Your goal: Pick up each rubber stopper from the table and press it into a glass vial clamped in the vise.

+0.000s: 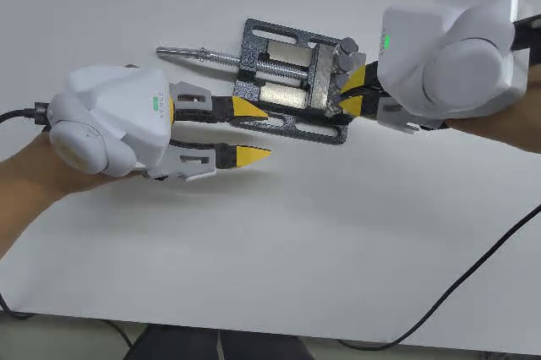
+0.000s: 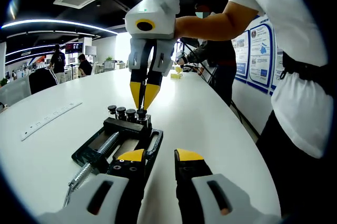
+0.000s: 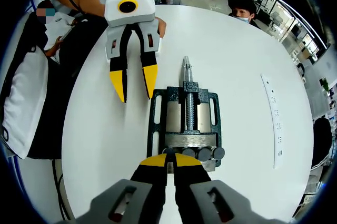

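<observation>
A dark vise (image 1: 292, 126) lies on the white table with its screw handle pointing left. Its jaws clamp a row of glass vials capped with grey rubber stoppers (image 1: 347, 46). In the left gripper view the stoppers (image 2: 121, 111) stand in a line on the vise (image 2: 93, 150). My right gripper (image 1: 350, 94) comes in from the right, shut on the end stopper (image 2: 142, 113) of the row. In its own view the right gripper (image 3: 169, 159) has its jaws nearly together beside three capped vials (image 3: 202, 154). My left gripper (image 1: 256, 132) hovers open and holds nothing, left of the vise (image 3: 157, 113).
A clear ruler (image 3: 274, 119) lies on the table beyond the vise. A black cable (image 1: 473, 267) runs across the table's right front corner, and the table's front edge is close below. People stand and sit in the room behind.
</observation>
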A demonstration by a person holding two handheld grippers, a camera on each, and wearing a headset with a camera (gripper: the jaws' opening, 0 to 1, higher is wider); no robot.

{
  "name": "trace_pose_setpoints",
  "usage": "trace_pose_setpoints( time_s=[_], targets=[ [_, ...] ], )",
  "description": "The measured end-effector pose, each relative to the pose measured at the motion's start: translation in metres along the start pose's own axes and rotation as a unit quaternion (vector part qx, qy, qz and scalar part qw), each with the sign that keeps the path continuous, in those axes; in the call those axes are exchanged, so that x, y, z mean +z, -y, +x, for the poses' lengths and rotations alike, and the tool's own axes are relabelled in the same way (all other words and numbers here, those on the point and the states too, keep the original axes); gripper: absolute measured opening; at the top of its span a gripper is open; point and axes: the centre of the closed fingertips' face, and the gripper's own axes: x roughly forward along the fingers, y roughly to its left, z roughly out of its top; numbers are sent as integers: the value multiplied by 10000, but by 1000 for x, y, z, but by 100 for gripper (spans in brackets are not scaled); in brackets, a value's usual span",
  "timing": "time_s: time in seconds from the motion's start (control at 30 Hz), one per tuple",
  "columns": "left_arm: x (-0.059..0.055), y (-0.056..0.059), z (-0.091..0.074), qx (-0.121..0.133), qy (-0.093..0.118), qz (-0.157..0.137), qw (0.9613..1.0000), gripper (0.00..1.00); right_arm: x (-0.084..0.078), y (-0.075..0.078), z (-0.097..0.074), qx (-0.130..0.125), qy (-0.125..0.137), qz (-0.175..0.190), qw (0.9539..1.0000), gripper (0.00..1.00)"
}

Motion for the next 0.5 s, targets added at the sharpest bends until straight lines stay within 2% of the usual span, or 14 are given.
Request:
trace_pose_setpoints(
  time_s=[0.23, 0.5],
  targets=[
    [0, 0, 1, -11, 3, 2, 10000, 19, 0, 0, 0, 75, -51, -8, 10000, 3],
    [-1, -1, 0, 1, 0, -2, 10000, 19, -1, 1, 2, 177, -230, -31, 9996, 3]
  ],
)
